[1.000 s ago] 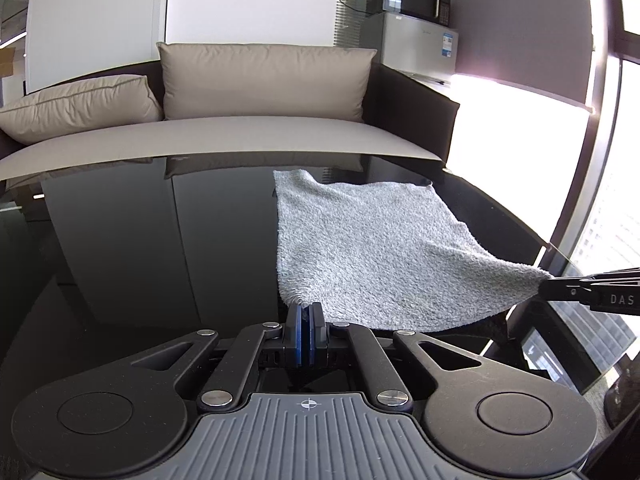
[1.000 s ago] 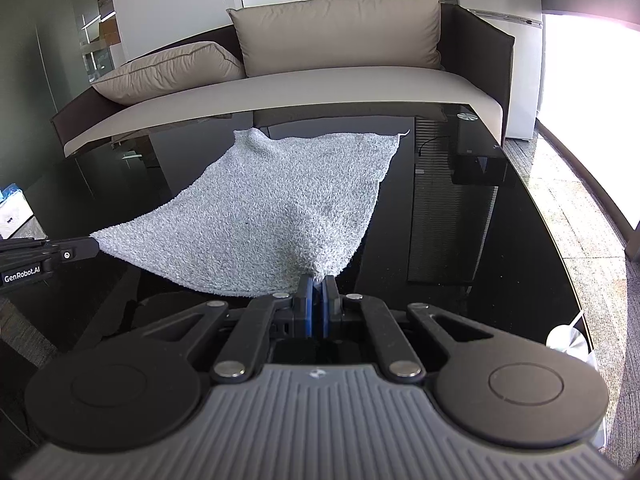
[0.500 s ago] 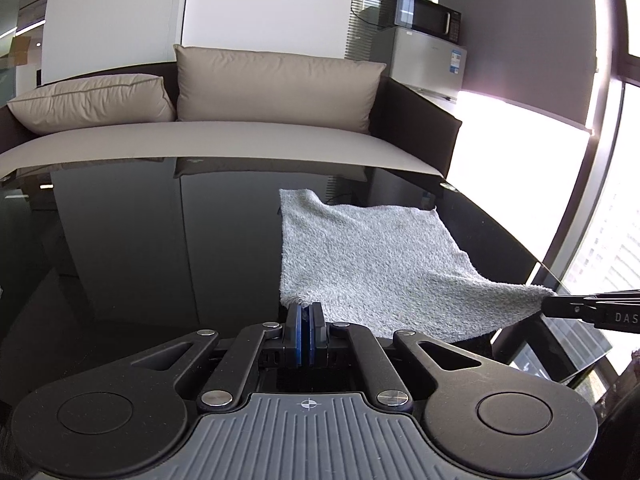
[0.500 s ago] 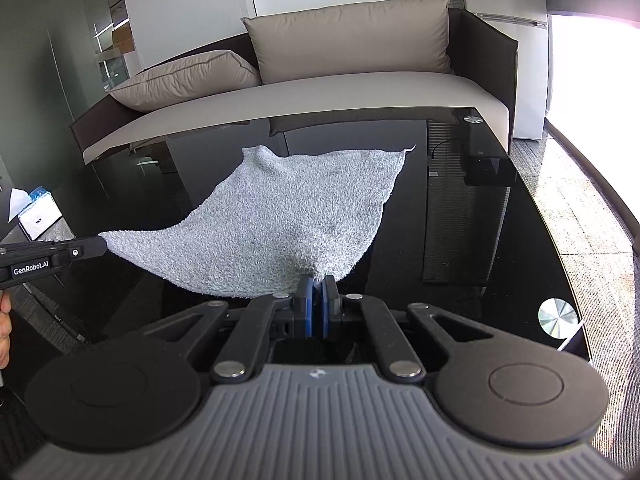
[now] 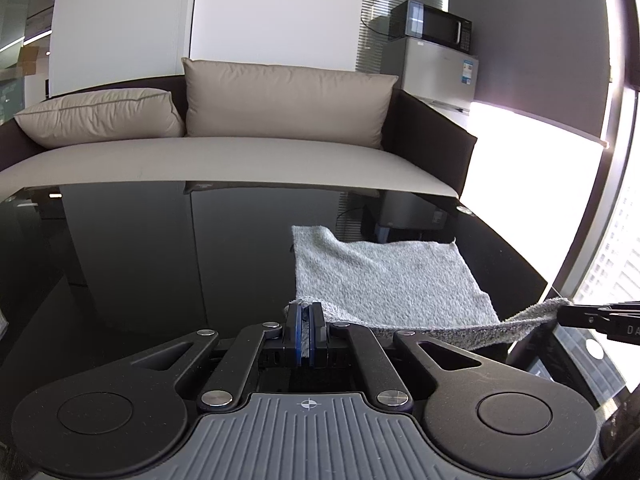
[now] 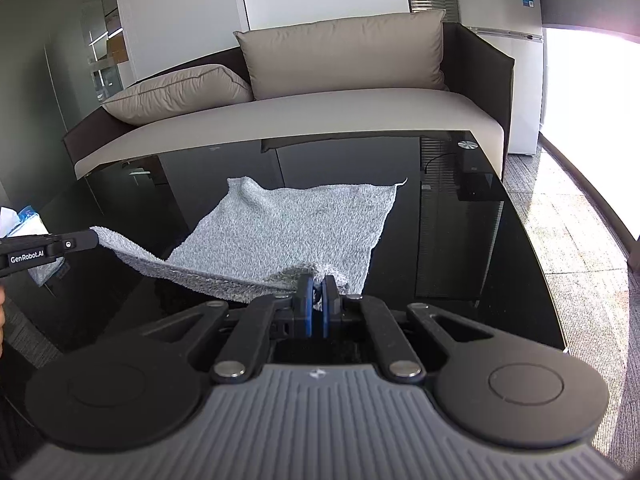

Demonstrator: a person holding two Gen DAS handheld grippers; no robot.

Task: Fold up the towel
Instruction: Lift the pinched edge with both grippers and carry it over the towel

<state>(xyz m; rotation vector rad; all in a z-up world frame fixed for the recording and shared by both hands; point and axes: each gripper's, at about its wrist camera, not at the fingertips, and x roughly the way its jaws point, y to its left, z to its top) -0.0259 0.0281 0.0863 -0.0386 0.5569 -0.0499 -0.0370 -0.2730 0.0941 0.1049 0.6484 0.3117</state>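
A grey terry towel (image 5: 384, 276) lies partly on the glossy black table (image 5: 160, 264); it also shows in the right wrist view (image 6: 288, 236). My left gripper (image 5: 306, 320) is shut on the towel's near left corner. My right gripper (image 6: 318, 296) is shut on the near right corner. The near edge hangs lifted between them and curls over the part lying on the table. The far edge rests on the table. Each gripper's fingers show in the other's view, the right (image 5: 592, 316) and the left (image 6: 52, 246).
A beige sofa (image 5: 224, 152) with cushions stands just past the table's far edge. A fridge with a microwave (image 5: 436, 28) is at the back right. A white and blue pack (image 6: 24, 220) lies at the table's left. The table's right edge (image 6: 532, 240) borders carpet.
Both grippers have risen and moved forward with the towel's near corners. The near edge is now higher and carried over the flat part, so less of the towel lies spread.
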